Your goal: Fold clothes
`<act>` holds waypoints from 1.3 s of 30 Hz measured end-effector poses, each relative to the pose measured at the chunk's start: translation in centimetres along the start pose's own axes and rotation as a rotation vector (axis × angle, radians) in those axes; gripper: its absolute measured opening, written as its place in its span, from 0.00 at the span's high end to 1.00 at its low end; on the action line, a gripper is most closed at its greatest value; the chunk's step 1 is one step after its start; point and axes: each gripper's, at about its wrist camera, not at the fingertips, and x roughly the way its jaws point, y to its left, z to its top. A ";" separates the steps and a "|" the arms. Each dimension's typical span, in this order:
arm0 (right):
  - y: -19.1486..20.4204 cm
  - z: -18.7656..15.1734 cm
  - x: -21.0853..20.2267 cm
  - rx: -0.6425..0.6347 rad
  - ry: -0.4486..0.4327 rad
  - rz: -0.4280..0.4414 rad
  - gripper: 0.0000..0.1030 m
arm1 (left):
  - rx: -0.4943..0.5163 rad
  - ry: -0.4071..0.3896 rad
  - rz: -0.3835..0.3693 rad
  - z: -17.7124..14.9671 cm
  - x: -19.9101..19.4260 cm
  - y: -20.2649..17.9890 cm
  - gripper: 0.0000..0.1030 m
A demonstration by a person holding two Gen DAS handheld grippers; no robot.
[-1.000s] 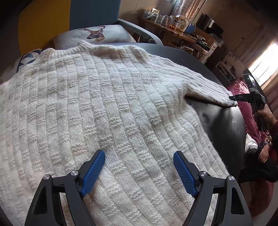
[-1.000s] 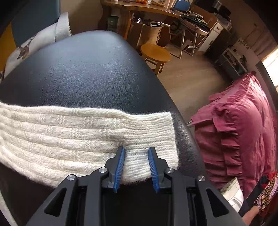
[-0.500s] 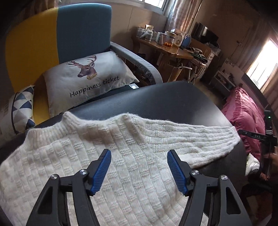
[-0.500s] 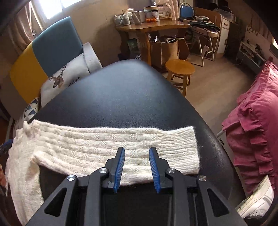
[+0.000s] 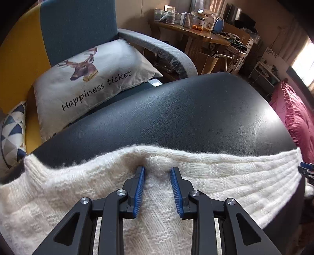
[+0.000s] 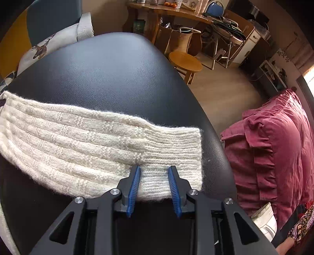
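Note:
A cream knitted sweater lies on a black leather table. My left gripper is at its shoulder, beside the neck. The jaws stand narrow, with a puckered ridge of knit pinched between the blue pads. The sleeve stretches flat across the table toward the right. My right gripper holds the near edge of the ribbed cuff, jaws narrow on the knit. A corner of the right gripper shows at the sleeve's end in the left wrist view.
Behind the table stands a yellow and blue armchair with a deer cushion. A wooden stool and a cluttered desk are beyond the far edge. A red ruffled bedcover lies to the right, with a person's patterned sleeve below it.
My left gripper moved from over the sweater's body up to the shoulder and narrowed its jaws onto the knit. The right gripper stayed on the cuff's near edge.

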 end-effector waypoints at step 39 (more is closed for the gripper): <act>-0.7 -0.2 0.5 0.063 0.004 0.010 0.69 | 0.154 0.154 -0.530 -15.3 -6.6 -8.8 0.94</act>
